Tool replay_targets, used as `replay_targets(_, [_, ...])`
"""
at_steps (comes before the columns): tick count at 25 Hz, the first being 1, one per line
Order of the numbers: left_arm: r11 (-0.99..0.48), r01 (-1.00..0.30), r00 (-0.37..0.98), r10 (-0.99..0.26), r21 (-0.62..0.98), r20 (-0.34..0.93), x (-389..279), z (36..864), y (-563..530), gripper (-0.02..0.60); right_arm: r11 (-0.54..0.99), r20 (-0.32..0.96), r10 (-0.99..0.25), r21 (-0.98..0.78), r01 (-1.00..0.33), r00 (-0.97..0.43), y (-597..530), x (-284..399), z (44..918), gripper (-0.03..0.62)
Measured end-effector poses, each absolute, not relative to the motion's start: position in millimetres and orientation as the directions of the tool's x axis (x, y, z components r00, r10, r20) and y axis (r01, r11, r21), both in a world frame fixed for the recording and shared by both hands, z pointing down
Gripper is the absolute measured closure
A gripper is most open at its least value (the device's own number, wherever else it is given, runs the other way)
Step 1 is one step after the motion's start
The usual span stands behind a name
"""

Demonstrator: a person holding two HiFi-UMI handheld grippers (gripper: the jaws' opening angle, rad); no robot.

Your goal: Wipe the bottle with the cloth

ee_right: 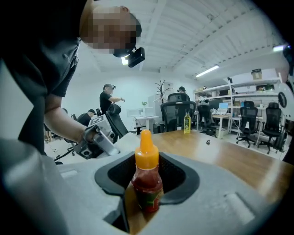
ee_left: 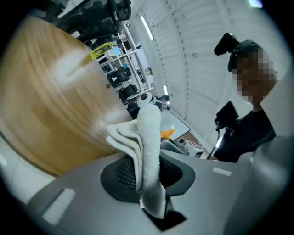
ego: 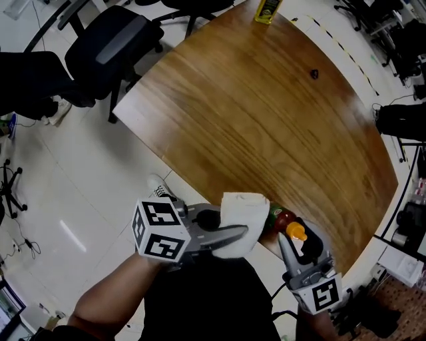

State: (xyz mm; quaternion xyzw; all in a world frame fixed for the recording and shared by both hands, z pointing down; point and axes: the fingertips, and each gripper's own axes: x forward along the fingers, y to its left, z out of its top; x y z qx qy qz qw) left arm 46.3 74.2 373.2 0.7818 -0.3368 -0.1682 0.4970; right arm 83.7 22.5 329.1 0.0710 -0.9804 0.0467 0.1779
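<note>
A small bottle (ego: 282,220) of red sauce with an orange cap (ego: 296,232) is held just past the table's near edge, and my right gripper (ego: 293,241) is shut on it. The right gripper view shows the same bottle (ee_right: 147,183) upright between that gripper's (ee_right: 148,195) dark pads. My left gripper (ego: 241,233) is shut on a folded white cloth (ego: 243,216), whose free end lies against the bottle's red body. In the left gripper view the cloth (ee_left: 148,151) stands up out of the left gripper (ee_left: 149,176), with the orange cap (ee_left: 166,133) just behind it.
The round wooden table (ego: 266,120) fills the middle of the head view. A yellow bottle (ego: 267,10) stands at its far edge and a small dark object (ego: 314,74) lies on it at the right. A black office chair (ego: 113,43) stands at the far left. People stand in the background.
</note>
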Motion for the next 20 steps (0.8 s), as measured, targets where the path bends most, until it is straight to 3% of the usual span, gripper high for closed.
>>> replay_targets(4, [-0.318,-0.216,0.681,-0.727,0.923,-0.09,72.2,361.3,84.5,0.483,0.986,0.353,-0.116,-0.072,-0.15,-0.928,21.9,84.9,328.2,0.456])
replay_targets(9, [-0.224,-0.12,0.355,-0.92,0.967,-0.169,71.6,364.6,61.3,0.483,0.98,0.348,-0.143,-0.084,-0.182,-0.927,23.2,82.9,328.3,0.456])
replay_targets(15, [-0.167,-0.219,0.247,-0.962,0.961,-0.111,74.9,378.4,57.5,0.483,0.973,0.337,-0.173,-0.09,-0.214,-0.925,22.0,81.8,328.1,0.456])
replay_targets(20, [-0.022,-0.337,0.21,-0.976,0.941,0.052,79.7,410.4,58.7,0.483,0.971,0.332,-0.182,-0.086,-0.222,-0.926,22.3,83.2,329.1,0.456])
